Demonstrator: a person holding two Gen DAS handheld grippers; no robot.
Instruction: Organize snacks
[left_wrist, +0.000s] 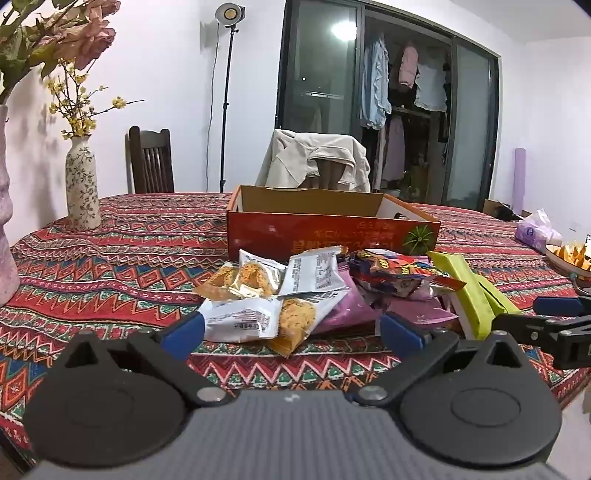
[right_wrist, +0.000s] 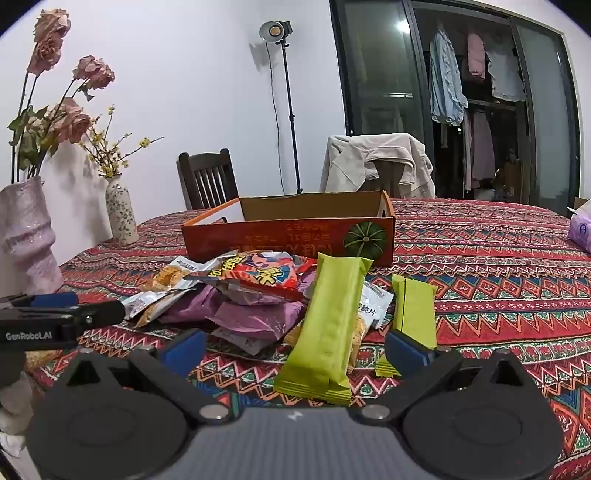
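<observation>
Nearest, left claw and right claw both gape wide, holding nothing. Just beyond, snacks lie heaped on the bench. Farther back, box: no snack shows inside, sorting seemingly unstarted.

The white lettering "GenRobot.AI" is showing on the black body of the left gripper, at nine o'clock in the right wrist view. Chinese print is running upside down along the red box, too blurred to read. More Chinese characters are showing on the red snack bag and the white packet, the last reading roughly "脆片".
</observation>
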